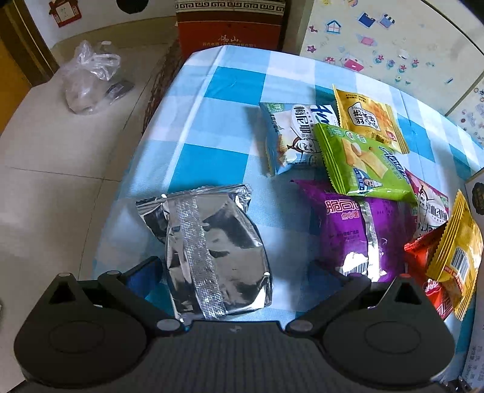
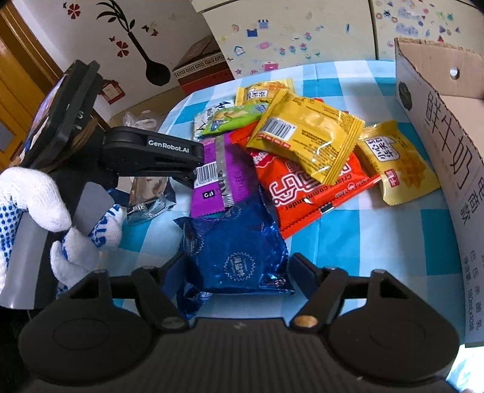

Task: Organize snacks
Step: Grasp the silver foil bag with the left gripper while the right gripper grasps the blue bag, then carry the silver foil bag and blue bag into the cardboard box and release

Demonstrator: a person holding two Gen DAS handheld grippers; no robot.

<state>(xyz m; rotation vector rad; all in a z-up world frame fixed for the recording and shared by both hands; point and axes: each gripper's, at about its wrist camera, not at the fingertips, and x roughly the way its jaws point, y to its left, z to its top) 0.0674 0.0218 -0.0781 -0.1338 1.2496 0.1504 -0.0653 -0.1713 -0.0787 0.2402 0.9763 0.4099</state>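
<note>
A silver foil snack bag (image 1: pixel 208 245) lies on the blue-checked tablecloth between the wide-open fingers of my left gripper (image 1: pixel 236 272). To its right lie purple (image 1: pixel 363 229), green (image 1: pixel 363 163), light-blue (image 1: pixel 290 136) and yellow (image 1: pixel 366 118) snack packs. In the right wrist view my right gripper (image 2: pixel 239 266) is open around a dark blue foil bag (image 2: pixel 239 251). Beyond it lie a red pack (image 2: pixel 305 184), yellow packs (image 2: pixel 305 133) and the purple pack (image 2: pixel 217 175). The left gripper's body (image 2: pixel 151 154) shows at left, held by a gloved hand.
A cardboard milk box (image 2: pixel 438 127) stands open at the table's right edge. A clear plastic bag (image 1: pixel 87 78) lies on the floor to the left. A brown carton (image 1: pixel 230 27) stands behind the table. The table's left edge (image 1: pixel 133 169) drops to tiled floor.
</note>
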